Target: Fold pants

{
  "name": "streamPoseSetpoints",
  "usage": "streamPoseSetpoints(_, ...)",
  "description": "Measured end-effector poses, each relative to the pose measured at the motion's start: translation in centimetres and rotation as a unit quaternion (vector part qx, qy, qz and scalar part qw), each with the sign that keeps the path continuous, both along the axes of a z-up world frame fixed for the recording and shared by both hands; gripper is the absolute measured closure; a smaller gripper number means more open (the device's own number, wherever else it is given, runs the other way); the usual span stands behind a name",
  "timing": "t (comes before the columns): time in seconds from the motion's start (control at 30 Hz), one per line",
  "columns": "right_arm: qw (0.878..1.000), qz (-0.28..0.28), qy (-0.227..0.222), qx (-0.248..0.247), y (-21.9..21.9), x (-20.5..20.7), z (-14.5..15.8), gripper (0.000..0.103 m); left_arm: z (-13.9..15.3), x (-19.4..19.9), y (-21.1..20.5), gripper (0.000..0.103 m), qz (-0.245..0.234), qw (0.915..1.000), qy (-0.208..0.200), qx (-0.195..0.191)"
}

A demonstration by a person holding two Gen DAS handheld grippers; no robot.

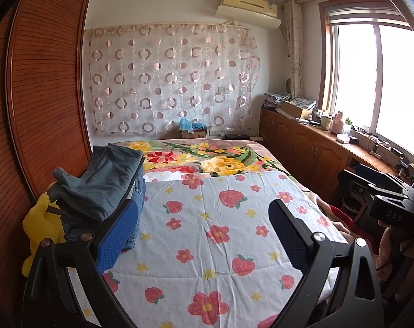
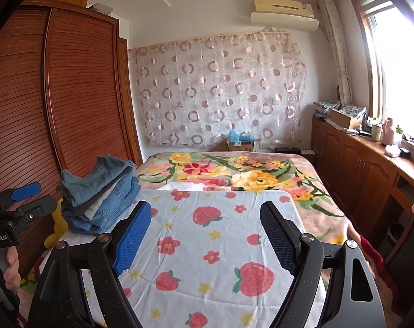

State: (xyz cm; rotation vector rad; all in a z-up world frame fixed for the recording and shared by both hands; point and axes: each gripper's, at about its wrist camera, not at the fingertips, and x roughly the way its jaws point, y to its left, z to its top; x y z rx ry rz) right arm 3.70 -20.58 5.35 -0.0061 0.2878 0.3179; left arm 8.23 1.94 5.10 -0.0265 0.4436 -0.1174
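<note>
1. Left wrist view: left tool (image 1: 204,224) hovers over the strawberry-print sheet (image 1: 207,218) on the bed (image 1: 261,161), released, nothing between its blue pads.
2. Right wrist view: right tool (image 2: 207,235) is also released, wide apart, empty, above the same sheet.
3. Folded pants stack (image 2: 100,199) lies at the sheet's far-left corner: grey-blue pair on top, denim beneath.
4. Yellow plush toy (image 1: 41,227) sits just left of the stack, against the slatted wardrobe (image 1: 43,87).
5. Neither tool touches the stack.
6. A hand (image 2: 7,265) grips the left tool's handle, left of the sheet.
</note>
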Motion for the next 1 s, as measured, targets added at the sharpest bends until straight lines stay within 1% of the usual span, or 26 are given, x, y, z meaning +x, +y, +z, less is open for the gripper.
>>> streamPoseSetpoints(1.0, 1.0, -0.001, -0.002, -0.005, 0.05, 0.26, 0.19, 0.02, 0.21, -0.19, 0.22, 0.006, 0.002, 1.0, 0.0, -0.002)
